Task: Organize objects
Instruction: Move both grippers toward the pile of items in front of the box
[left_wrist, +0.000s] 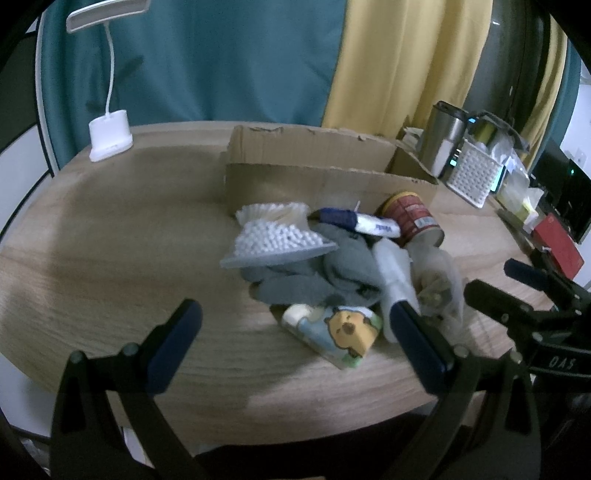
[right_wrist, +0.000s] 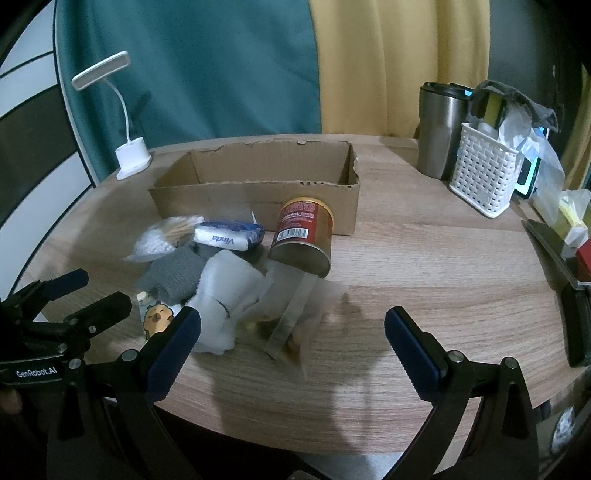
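Note:
A heap of small items lies on the round wooden table in front of an open cardboard box. In it are a bag of cotton swabs, a Vinda tissue pack, a red tin can on its side, grey cloth, a cartoon-printed packet and clear plastic bags. My left gripper hovers open near the table's front edge, before the heap. My right gripper is open too, just short of the plastic bags.
A white desk lamp stands at the back left. At the back right are a steel tumbler and a white basket stuffed with bags. More clutter and a red box line the right edge.

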